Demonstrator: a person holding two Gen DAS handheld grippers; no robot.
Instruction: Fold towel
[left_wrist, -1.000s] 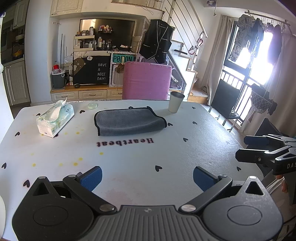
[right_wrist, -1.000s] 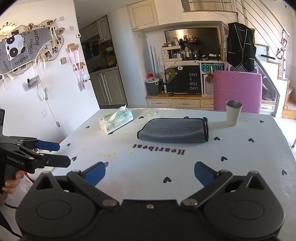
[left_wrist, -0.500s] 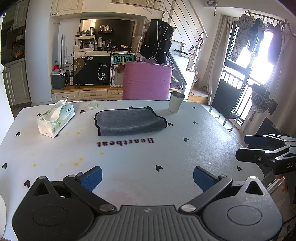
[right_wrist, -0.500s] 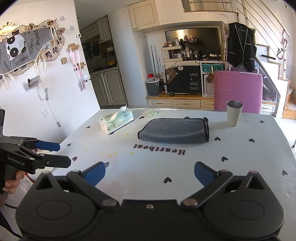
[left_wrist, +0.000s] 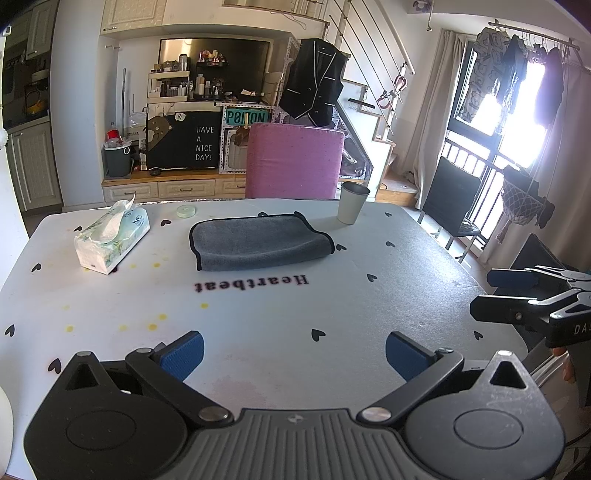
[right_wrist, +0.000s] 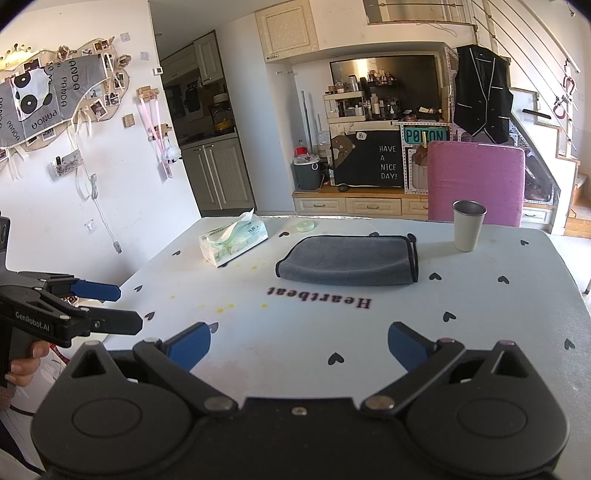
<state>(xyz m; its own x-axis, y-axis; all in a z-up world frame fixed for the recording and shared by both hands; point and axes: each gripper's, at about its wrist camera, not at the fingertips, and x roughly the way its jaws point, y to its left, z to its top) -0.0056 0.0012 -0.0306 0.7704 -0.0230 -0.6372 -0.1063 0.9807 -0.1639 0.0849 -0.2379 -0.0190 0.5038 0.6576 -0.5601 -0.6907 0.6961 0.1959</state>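
Left gripper (left_wrist: 293, 350) and right gripper (right_wrist: 299, 349), both spread and empty, remain unmoved over the tabletop's near edge; the folded towel (left_wrist: 258, 242) lies unchanged toward the far edge, suggesting completion.

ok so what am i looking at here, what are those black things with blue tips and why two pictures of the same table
Those are hand-held tongs, one in each of a person's hands, each with a camera looking out along its two blue-tipped fingers. One picture is from the left tongs, the other from the right tongs. Each view also catches the other tool at its edge. Both tongs are open and hold nothing. On the table lie a grey towel, already folded over, a tissue pack, a cup and a small round lid. The tongs hover at the near edge, apart from the towel.
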